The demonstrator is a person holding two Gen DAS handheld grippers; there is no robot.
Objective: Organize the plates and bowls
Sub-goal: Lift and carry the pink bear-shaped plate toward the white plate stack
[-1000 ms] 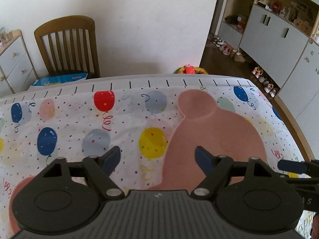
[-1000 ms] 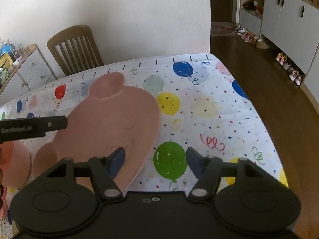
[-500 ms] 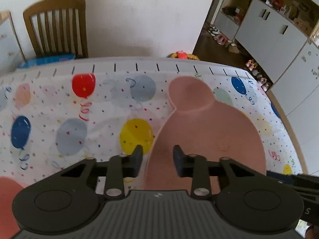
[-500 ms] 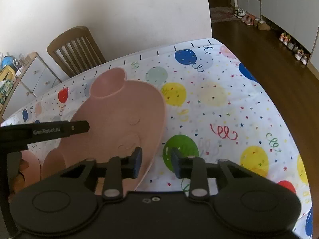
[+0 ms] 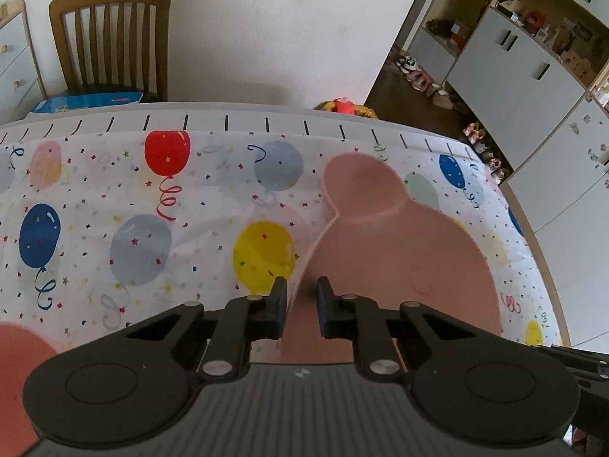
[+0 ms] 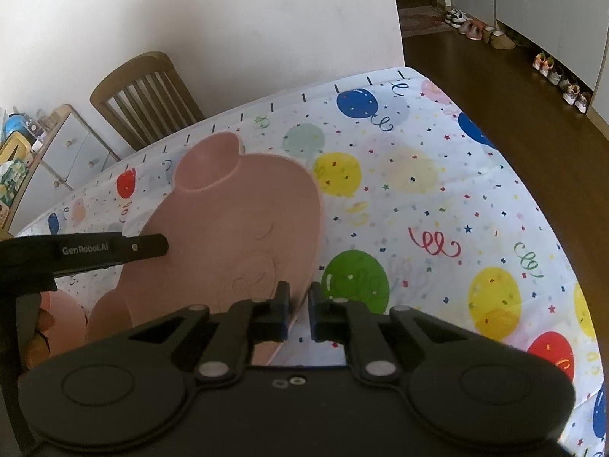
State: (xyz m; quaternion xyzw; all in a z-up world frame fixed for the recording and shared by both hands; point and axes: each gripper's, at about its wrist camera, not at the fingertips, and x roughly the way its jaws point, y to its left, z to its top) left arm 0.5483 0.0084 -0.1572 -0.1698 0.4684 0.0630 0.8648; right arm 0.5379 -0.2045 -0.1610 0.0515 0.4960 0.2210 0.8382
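Left wrist view: a matte pink plate (image 5: 399, 266), shaped like a broad round body with a small round lobe at its far end and faint raised outlines on its flat floor, lies on the right part of a table covered by a glossy white tablecloth (image 5: 114, 198) printed with balloons, streamers and confetti. The left gripper (image 5: 301, 297), black plastic with dark blue pads, is closing on the plate's near left rim, which stands between its jaws with the pads at the rim. A second pink dish (image 5: 19, 358) shows at the near left corner of this view. Beyond the far table edge stand a slatted wooden chair (image 5: 110, 38) with a blue box (image 5: 87, 101) on its seat, a plain white wall, and to the right grey cabinets (image 5: 514, 76) with shoes lined along a dark wood floor. Right wrist view shows the right gripper (image 6: 298, 304) closing on the plate's (image 6: 236, 228) near right rim, the thin edge between its jaws. Only here does the left gripper's long black finger (image 6: 114, 249) appear, printed with a white brand name, crossing the plate's left side, and a low drawer unit (image 6: 68, 148) with clutter on top stands at far left.
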